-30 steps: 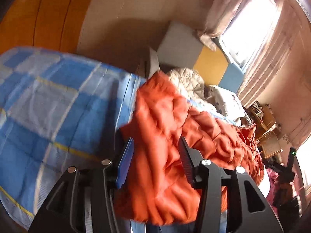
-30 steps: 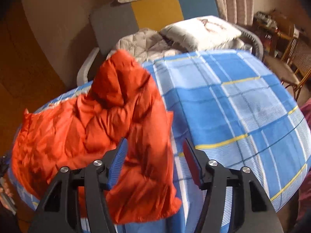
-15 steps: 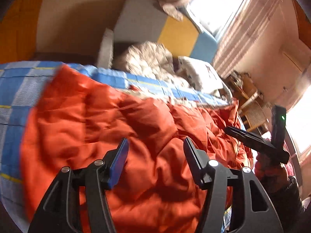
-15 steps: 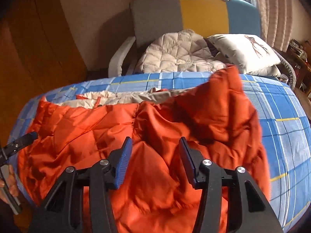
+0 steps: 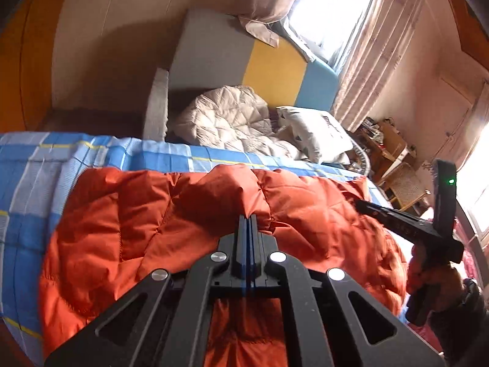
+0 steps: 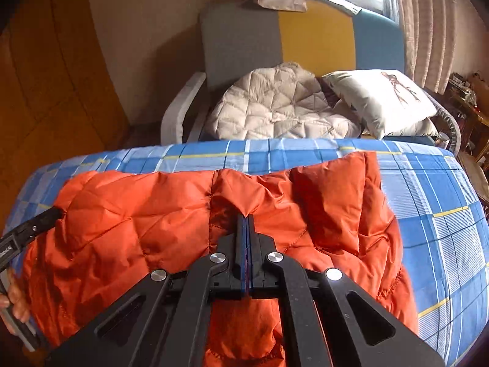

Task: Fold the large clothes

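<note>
Both tongs read as clamped: the left tongs (image 5: 248,217) have their blades pressed together on a raised pinch of the orange jacket (image 5: 171,214), and the right tongs (image 6: 246,216) are likewise closed, with a ridge of the same jacket caught at the tips. I see no gap between either pair of blades.

The jacket lies spread across the blue checked bed cover (image 6: 443,214), taking up most of its near side; its far edge stops short of the cover's far border. One flap (image 6: 342,189) stands puffed up toward the right in the right wrist view.

Risks, as I judge them:
- Each grip appears to hold only a shallow pinch of slick, padded shell. If I lift or pull quickly, the fabric could slide out of the blades and the fold would collapse.
- The padding is springy, so a fold laid over may rebound open unless pressed down.
- The two tongs sit well apart along the jacket. Uneven travel between them would skew the fold line.
- The raised flap could tuck under unevenly.

Pose: both tools point forward and downward onto the bed, roughly level with each other. The right hand (image 5: 434,278) shows at the right edge of the left wrist view, gripping its handle; fingers of the left hand (image 6: 15,299) show at the lower left of the right wrist view.
</note>
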Motion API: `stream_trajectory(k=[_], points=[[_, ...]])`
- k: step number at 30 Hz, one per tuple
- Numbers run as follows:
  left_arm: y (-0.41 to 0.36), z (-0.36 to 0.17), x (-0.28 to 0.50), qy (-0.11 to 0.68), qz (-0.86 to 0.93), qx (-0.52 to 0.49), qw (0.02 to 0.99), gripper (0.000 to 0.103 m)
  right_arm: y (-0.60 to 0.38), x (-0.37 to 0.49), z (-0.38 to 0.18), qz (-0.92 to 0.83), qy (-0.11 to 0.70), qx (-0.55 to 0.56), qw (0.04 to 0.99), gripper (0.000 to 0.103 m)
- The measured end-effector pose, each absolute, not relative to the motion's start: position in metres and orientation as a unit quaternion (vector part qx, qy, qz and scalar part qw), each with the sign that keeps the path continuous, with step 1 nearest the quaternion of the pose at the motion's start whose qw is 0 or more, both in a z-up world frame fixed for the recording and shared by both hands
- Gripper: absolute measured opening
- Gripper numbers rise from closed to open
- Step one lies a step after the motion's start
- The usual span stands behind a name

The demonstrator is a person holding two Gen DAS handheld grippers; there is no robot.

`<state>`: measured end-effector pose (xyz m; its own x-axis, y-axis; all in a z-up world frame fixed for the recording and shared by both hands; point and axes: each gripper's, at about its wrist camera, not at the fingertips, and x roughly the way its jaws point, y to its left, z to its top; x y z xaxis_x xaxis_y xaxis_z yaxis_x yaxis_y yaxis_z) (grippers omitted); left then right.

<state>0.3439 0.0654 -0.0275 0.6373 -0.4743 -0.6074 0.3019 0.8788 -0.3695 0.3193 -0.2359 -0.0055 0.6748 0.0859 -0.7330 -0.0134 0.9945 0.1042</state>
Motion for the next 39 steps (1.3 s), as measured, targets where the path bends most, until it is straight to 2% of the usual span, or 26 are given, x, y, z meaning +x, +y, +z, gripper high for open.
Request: stream_trajectory(k=[8,17,33,34,36,37,38,39], points=[[0.053,-0.07,0.384,0.409,-0.179,-0.089,0.89,0.0,-0.23,0.352,-0.043,-0.006,0.421,0.027,0.906,0.0],[0.055,-0.102,0.394,0.417,-0.173,-0.104,0.886,0.001,-0.232,0.369,-0.08,-0.014,0.428,0.039,0.903,0.0],[0.056,-0.116,0.397,0.427,-0.161,-0.132,0.88,0.004,-0.233,0.377,-0.099,-0.013,0.432,0.047,0.9,0.0],[0.055,-0.113,0.396,0.431,-0.155,-0.127,0.88,0.005,-0.232,0.377,-0.098,-0.014,0.436,0.046,0.899,0.001],[0.051,-0.102,0.39,0.426,-0.139,-0.12,0.886,0.019,-0.234,0.376,-0.092,-0.017,0.445,0.045,0.894,0.003],[0.05,-0.096,0.386,0.421,-0.138,-0.123,0.888,0.038,-0.236,0.374,-0.088,-0.018,0.447,0.05,0.893,0.011],[0.048,-0.088,0.379,0.412,-0.129,-0.121,0.894,0.047,-0.237,0.371,-0.084,-0.017,0.447,0.056,0.892,0.016],[0.046,-0.081,0.373,0.402,-0.129,-0.123,0.898,0.048,-0.237,0.367,-0.079,-0.017,0.444,0.06,0.894,0.025]])
